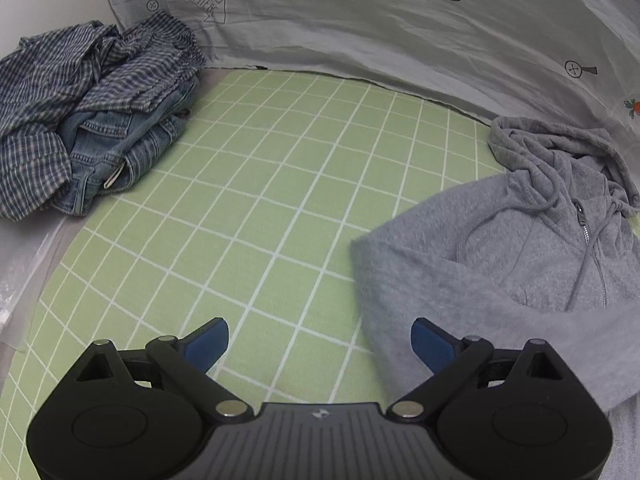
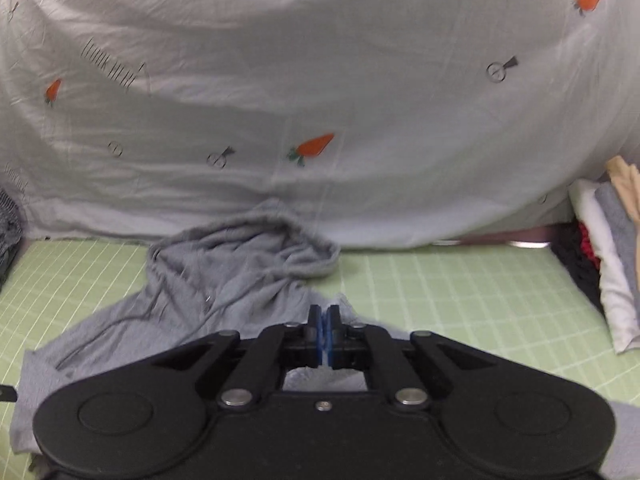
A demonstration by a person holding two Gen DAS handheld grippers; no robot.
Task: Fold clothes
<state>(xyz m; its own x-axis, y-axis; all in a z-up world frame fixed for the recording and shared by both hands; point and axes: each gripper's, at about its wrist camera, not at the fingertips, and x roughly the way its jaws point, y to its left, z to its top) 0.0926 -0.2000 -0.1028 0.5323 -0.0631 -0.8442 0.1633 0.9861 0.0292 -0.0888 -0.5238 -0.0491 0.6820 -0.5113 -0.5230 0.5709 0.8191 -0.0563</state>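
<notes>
Grey hoodie (image 1: 520,248) spread face up on the green grid mat (image 1: 260,200), hood bunched toward the carrot-print sheet (image 2: 320,100) at the back, zipper up. Right gripper (image 2: 323,326) pinched together on a fold of the hoodie's fabric, on the hem side of the hood. Left gripper (image 1: 320,340) spread wide and empty, hovering over bare mat just beside the hoodie's near sleeve edge. Probably mid-fold on one side of the hoodie. Best done by bringing the left one in onto the sleeve, gripping a single layer only, then carrying both grips across toward the zipper together and low, keeping the cloth taut enough to avoid wrinkles. Worth watching the drawstring, easily trapped under a fold. Plaid shirt and jeans pile (image 1: 92,120) well away from the hoodie, still to fold.
</notes>
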